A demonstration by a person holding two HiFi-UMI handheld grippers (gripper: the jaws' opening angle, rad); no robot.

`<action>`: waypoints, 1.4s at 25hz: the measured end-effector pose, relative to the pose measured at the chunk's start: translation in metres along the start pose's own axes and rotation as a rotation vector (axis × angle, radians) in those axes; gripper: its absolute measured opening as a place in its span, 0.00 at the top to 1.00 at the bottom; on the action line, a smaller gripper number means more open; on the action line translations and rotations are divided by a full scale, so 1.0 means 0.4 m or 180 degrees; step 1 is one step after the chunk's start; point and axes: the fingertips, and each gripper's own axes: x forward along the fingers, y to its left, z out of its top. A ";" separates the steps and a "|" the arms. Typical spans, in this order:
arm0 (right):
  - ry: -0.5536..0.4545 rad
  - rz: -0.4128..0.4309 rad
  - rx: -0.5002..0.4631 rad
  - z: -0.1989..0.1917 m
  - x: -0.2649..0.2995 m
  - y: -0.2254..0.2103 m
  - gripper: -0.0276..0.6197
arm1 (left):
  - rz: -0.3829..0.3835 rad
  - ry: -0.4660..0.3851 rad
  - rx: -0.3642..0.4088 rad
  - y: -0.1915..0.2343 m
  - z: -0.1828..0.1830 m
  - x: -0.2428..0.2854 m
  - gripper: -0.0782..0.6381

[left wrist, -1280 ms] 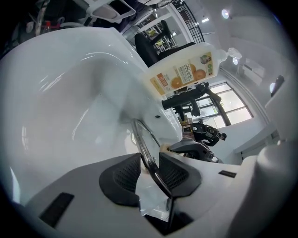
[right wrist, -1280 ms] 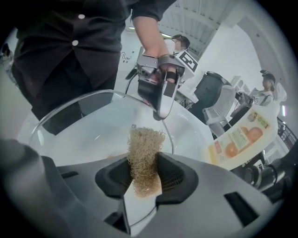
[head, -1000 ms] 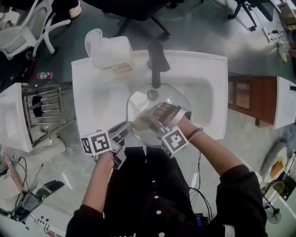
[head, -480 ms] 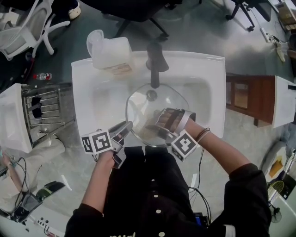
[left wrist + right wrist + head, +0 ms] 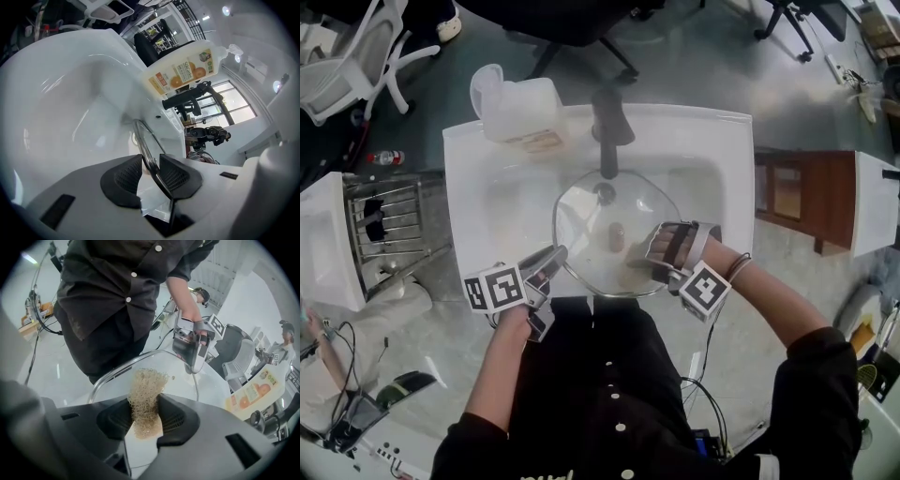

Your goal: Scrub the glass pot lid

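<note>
Left gripper (image 5: 151, 174) is clamped on the rim of the lid (image 5: 586, 220), lower left of the glass. The lid sits over the sink (image 5: 478, 159), centre frame. Right gripper (image 5: 144, 417) pinches the scrubber (image 5: 144, 397) at the lid's right side.

Risks:
- Thin rim slips from my pads if I scrub hard.
- A single-point hold lets the lid pivot into the faucet (image 5: 605, 122).
- Scrubber drags out.

clear glass pot lid (image 5: 592, 234), metal rim, over white sink (image 5: 516, 187)
</note>
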 end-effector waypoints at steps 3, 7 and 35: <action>0.0026 0.0085 -0.0115 -0.017 -0.016 0.021 0.73 | 0.0009 -0.0002 -0.0008 0.000 0.001 -0.001 0.70; 0.0037 0.0249 -0.0238 -0.040 -0.038 0.062 0.73 | 0.0036 -0.0020 -0.0022 0.000 -0.001 -0.001 0.70; 0.0474 -0.0504 0.1226 -0.144 -0.135 -0.049 0.73 | 0.0493 0.0352 0.0523 0.029 -0.017 -0.035 0.68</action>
